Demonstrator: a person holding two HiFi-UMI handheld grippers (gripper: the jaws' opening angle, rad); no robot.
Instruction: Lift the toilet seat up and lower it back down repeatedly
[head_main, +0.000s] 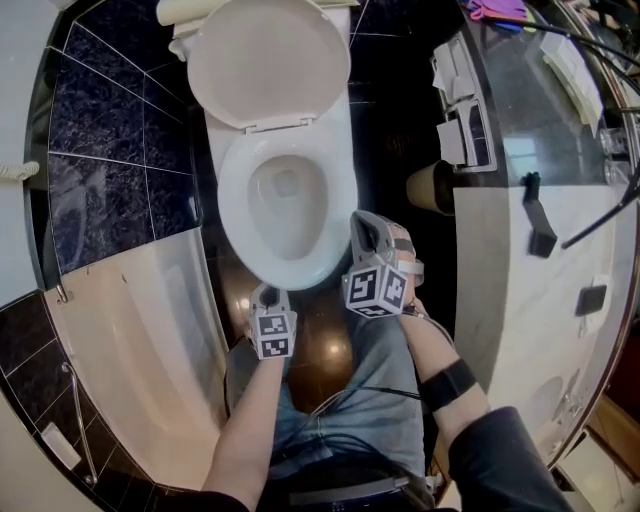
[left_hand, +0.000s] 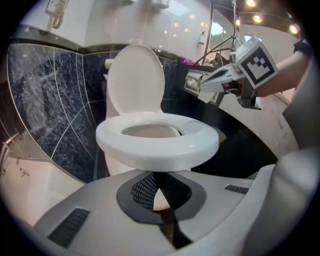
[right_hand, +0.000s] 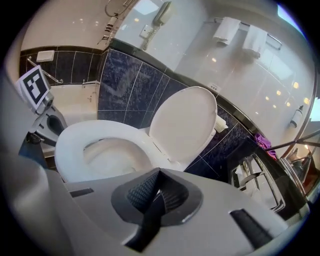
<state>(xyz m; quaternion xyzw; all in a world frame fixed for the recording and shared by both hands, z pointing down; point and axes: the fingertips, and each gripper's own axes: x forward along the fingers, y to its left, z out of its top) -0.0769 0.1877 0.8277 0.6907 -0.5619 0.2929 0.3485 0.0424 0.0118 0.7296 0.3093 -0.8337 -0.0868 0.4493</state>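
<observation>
Nearest to us, our two forearms reach down over our lap, each hand carrying a pair of tongs aimed at the toilet.

The left tongs hang over the dark floor, just off the front edge of the bowl. They are clenched on nothing: in the left gripper view their ribbed pads meet at the tips with no object between them.

The right tongs sit a little further in, close beside the bowl's right edge. They are clenched and empty too, pads pressed together in the right gripper view.

We read the closed tips as deliberate. A blunt, joined point can slip under a rim and lever it, where spread jaws would have to pinch a thick, slick edge.

Next comes the toilet seat. It lies flat on the bowl, fully down. Seen from the left tongs, its rounded front edge stands just ahead of and above the tips, not touching. Seen from the right tongs, the ring lies ahead and to the left, also apart. So we judge that a lift is about to start, with neither pair yet on the seat.

Farthest back, the lid stands upright at the bowl's rear edge, out of the seat's path.
</observation>
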